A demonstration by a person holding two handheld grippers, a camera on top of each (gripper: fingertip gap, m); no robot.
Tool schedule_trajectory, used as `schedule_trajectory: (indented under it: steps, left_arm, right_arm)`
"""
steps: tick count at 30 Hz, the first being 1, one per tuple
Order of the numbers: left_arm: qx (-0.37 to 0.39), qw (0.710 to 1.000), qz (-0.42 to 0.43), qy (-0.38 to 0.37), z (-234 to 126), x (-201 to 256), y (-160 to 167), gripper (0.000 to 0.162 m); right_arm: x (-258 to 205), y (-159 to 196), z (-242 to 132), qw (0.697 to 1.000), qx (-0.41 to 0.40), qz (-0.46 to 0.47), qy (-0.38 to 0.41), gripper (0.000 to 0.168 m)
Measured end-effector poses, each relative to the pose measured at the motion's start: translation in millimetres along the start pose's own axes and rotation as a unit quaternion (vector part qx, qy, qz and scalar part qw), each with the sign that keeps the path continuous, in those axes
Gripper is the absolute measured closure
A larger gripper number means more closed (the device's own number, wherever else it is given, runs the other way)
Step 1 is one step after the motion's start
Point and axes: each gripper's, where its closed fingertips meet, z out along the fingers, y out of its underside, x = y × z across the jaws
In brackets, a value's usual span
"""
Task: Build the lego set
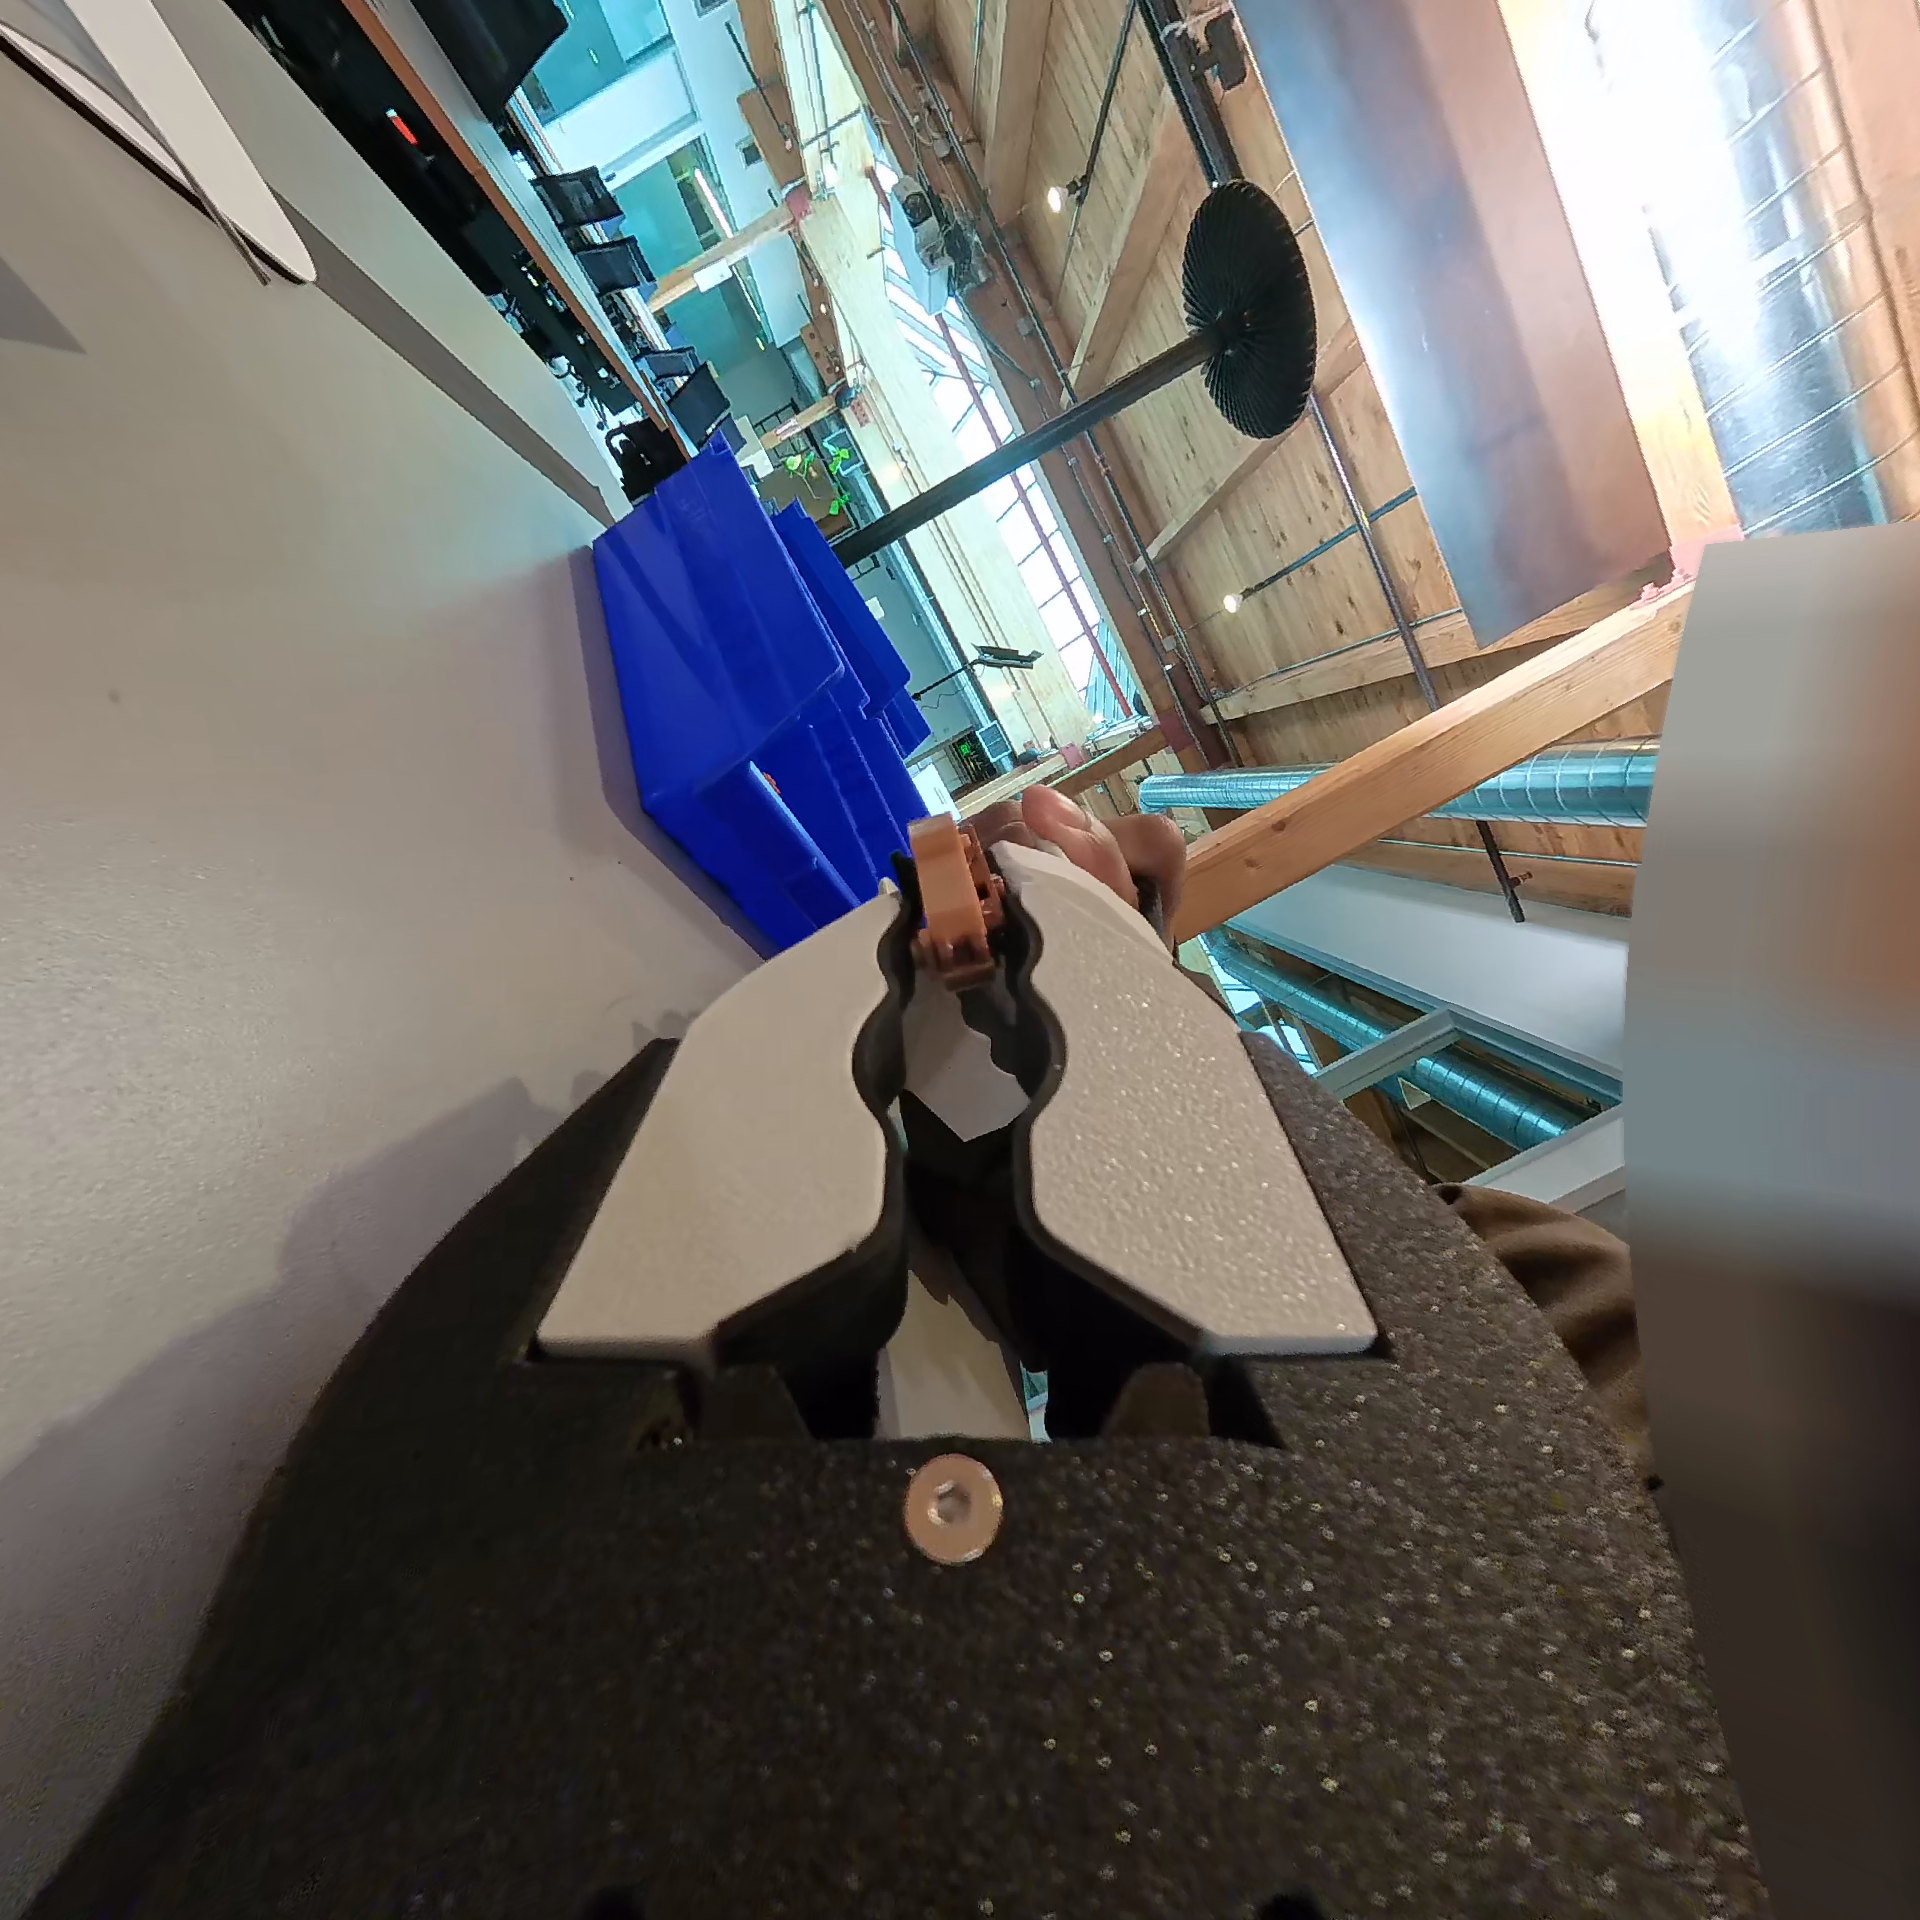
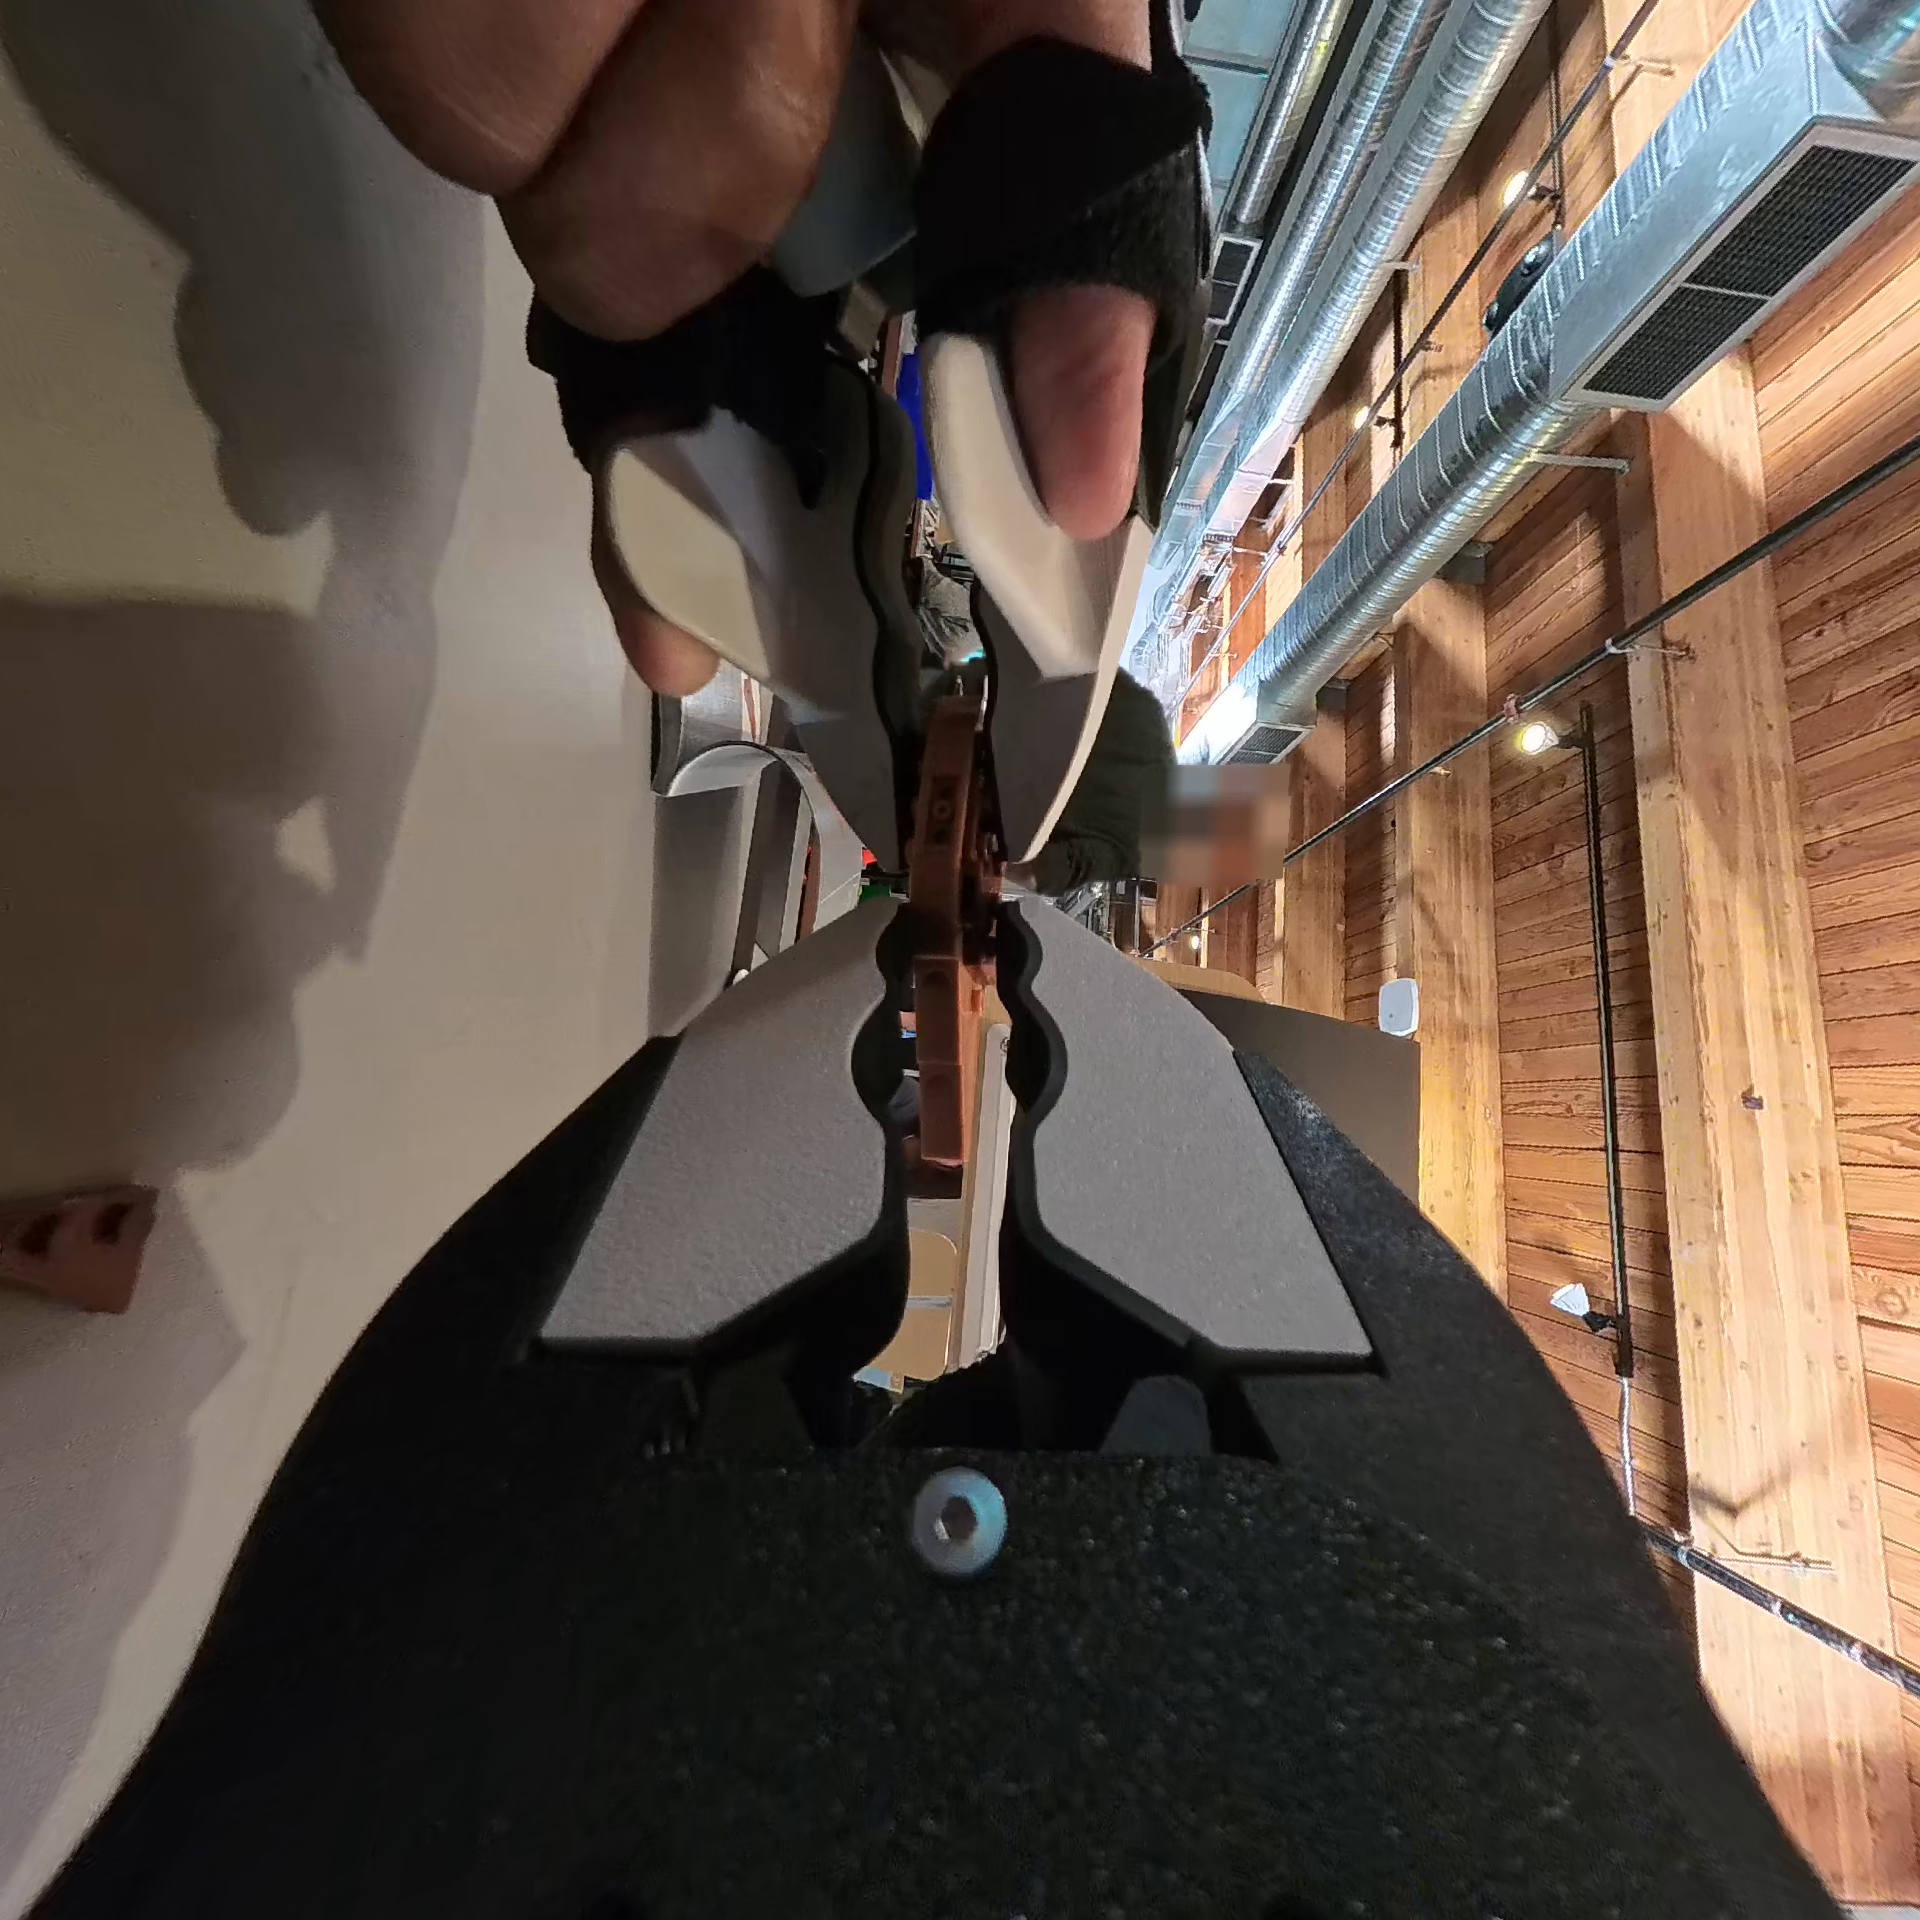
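Currently, here is how your build stands, with every place given from the brown lego assembly.

Brown lego assembly [image 2: 948, 935]: a small cluster of brown pieces, held in the air edge-on between your two grippers, off the white table [image 2: 436, 935]. Already some pieces are joined; how many, I cannot tell, because the fingers cover much of it.

Right gripper [image 2: 948, 914]: its two fingers are closed on the near end of the assembly, and a long brown part runs back between them toward the camera.

Left gripper [image 1: 948, 896]: its tips are pinched on the far end of the assembly. In the right wrist view you see it come from above, facing your right gripper, with your gloved hand [image 2: 831, 239] behind it.

Loose brown brick [image 2: 73, 1242]: it lies on the table, well apart from the assembly, at the left edge of the right wrist view. It is not yet attached.

Blue bins [image 1: 748, 727]: they stand on the table beyond the assembly in the left wrist view. Whether there are more pieces inside is hidden.

Done, as I judge: a first sub-assembly exists, and you seem to press or adjust a joint now.

Left, as I judge: most of the set, at least the loose brick. No finished model is visible.
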Motion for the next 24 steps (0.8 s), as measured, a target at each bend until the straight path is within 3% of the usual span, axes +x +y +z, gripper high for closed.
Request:
schedule_trajectory:
  steps: [10, 18, 24]
  left_arm:
    - [0.001, 1.0, -0.006, 0.0, 0, -2, 0, 0.146]
    - [0.048, 0.998, -0.024, -0.016, -8, -10, -15, 0.146]
    - [0.033, 0.999, -0.015, -0.015, -5, -6, -10, 0.146]
  right_arm:
    - [-2, 9, 3, 1.0, 0.0, -0.007, -0.003, 0.154]
    - [-9, 25, 14, 1.0, -0.011, 0.008, 0.022, 0.147]
    - [-8, 25, 19, 0.999, -0.018, -0.007, 0.041, 0.146]
